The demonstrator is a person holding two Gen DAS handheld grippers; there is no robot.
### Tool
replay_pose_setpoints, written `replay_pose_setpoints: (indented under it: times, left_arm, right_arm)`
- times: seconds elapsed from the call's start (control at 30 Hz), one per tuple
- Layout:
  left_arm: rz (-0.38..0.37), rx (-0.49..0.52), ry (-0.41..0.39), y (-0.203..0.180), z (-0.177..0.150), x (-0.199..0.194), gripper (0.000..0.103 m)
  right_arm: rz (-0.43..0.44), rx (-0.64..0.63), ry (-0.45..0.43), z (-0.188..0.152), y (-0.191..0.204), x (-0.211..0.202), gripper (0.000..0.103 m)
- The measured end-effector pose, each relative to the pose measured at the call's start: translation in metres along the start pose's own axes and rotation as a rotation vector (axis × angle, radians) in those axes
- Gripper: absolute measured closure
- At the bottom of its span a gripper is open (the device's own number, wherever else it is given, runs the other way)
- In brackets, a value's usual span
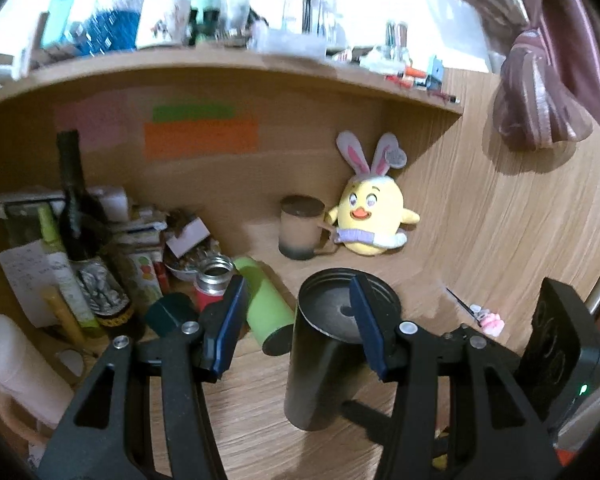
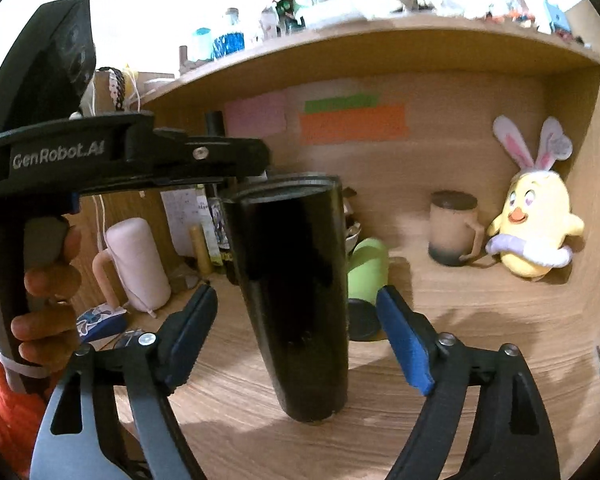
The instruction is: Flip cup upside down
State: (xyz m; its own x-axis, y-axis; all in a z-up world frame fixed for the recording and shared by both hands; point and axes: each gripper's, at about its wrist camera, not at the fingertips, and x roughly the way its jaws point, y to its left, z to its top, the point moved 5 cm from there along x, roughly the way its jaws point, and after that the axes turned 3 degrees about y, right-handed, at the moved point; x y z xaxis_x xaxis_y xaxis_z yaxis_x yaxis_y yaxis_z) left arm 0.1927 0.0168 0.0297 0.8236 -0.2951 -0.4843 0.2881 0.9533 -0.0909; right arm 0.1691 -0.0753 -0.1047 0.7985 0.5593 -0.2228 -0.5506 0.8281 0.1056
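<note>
Now, line by line:

Left gripper [image 1: 296, 320]: jaws spread wide, nothing between the pads; its right blue pad [image 1: 367, 330] overlaps the cup's rim in the left wrist view, but whether it touches cannot be told.

Left gripper from the other side: in the upper left of the right wrist view its black body [image 2: 140, 156] reaches across level, its tip at the cup's top edge; a bare hand [image 2: 46, 280] wraps the grip at the left edge.

Right gripper [image 2: 296, 328]: jaws spread wide, one blue pad on each side of the cup's lower body, both apart from it.

Cup [image 2: 290, 292]: tall and black, standing on the wooden desk [image 2: 480, 320] at frame centre, wider end up; the left wrist view shows a closed, recessed top face [image 1: 346, 308].

Behind the cup: a green bottle [image 1: 264, 306] lying on its side.

Back right: a brownish mug [image 2: 454, 228] just beside a yellow chick toy [image 2: 534, 224] with rabbit ears.

Left side: a dark bottle [image 1: 80, 220] among clutter.
</note>
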Motion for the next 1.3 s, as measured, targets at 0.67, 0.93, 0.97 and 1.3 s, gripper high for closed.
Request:
replay_pose_setpoints:
  times: [0.67,0.93,0.97,1.3]
  left_arm:
    - [0.167,0.059,-0.163,-0.032,-0.073,-0.089,0.000]
    - [0.187,0.054,-0.186,-0.050,-0.099,-0.101,0.000]
    - [0.188,0.053,-0.188,-0.051,-0.100,-0.101,0.000]
    - [0.240,0.028,-0.209,-0.053,-0.116,-0.104,0.000]
  right_arm:
    - [-0.107,0.000,-0.106,0.001,-0.010,-0.092,0.000]
    - [-0.132,0.026,-0.109,-0.010,-0.015,-0.115,0.000]
    - [-0.134,0.028,-0.109,-0.011,-0.015,-0.116,0.000]
    - [-0.141,0.020,-0.100,-0.024,-0.006,-0.118,0.000]
